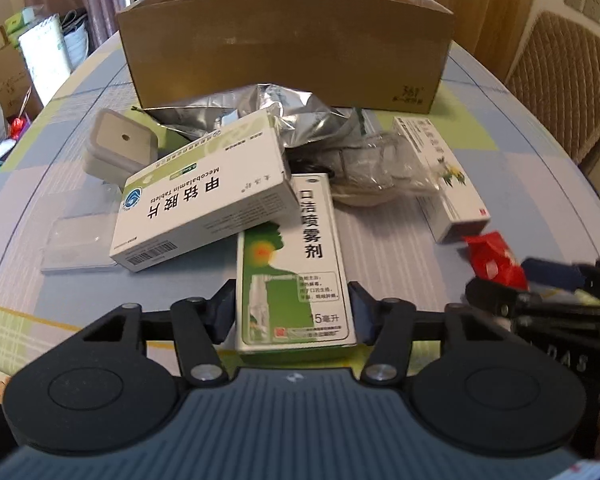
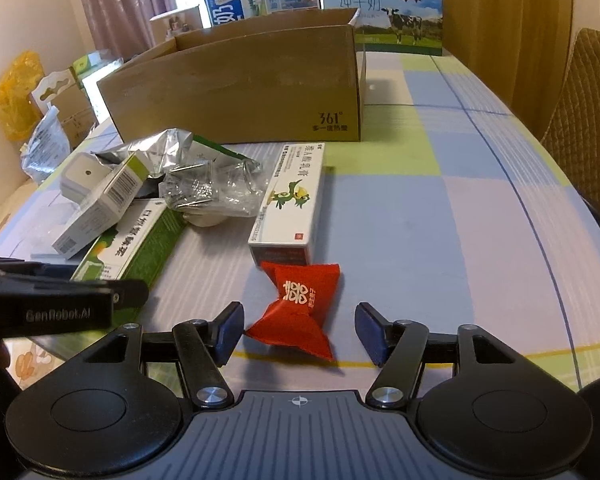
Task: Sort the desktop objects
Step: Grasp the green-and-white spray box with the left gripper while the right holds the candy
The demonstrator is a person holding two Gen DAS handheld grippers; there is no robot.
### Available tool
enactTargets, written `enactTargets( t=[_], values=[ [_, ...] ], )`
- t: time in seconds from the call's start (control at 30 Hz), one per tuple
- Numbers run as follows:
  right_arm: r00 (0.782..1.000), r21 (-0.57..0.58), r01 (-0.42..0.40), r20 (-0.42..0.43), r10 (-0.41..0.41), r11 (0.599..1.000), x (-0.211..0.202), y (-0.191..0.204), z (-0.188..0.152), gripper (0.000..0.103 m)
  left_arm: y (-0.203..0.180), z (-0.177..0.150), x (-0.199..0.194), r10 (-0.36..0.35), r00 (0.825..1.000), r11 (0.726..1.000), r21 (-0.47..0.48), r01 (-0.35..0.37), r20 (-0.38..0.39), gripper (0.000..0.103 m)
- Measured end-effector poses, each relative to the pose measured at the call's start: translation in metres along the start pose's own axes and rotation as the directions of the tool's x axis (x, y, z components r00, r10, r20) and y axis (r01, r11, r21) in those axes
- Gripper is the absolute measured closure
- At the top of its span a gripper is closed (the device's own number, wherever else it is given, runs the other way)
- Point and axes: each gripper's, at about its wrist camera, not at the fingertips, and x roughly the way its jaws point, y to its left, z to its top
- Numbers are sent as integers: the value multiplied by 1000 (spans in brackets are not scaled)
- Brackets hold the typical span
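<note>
cardboard box: open brown corrugated cardboard box (image 1: 284, 44) stands at the far side of the checked tablecloth (image 2: 460, 200), behind the heap; likely the sorting bin.
tablet carton: white and green medicine carton (image 1: 204, 192) lies tilted, its edge resting on the spray carton.
spray carton: green and white upright-printed spray carton (image 1: 296, 264) lies flat at the near edge of the heap, between the left gripper's pads; light and stiff, best pinched across its long sides.
red pouch: small red fabric pouch (image 2: 300, 312) lies just before the ointment box; soft, light, take it at the pinched middle.
left gripper (image 1: 292, 312): jaws apart, bracketing the spray carton, seemingly not clamped.
right gripper (image 2: 300, 330): jaws apart, flanking the pouch.
</note>
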Motion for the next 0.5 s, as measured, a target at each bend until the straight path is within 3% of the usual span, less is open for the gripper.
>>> enactTargets(
  t=[0.13, 0.5],
  values=[
    [1000, -1, 0, 3, 0, 1000, 0, 0, 0, 44, -3, -8, -9, -41, 999, 999, 29, 41, -12, 52],
    [1000, 1, 4, 17, -4, 1000, 0, 2, 0, 44, -13, -4, -3, -32, 999, 992, 121, 28, 31, 50]
  ],
)
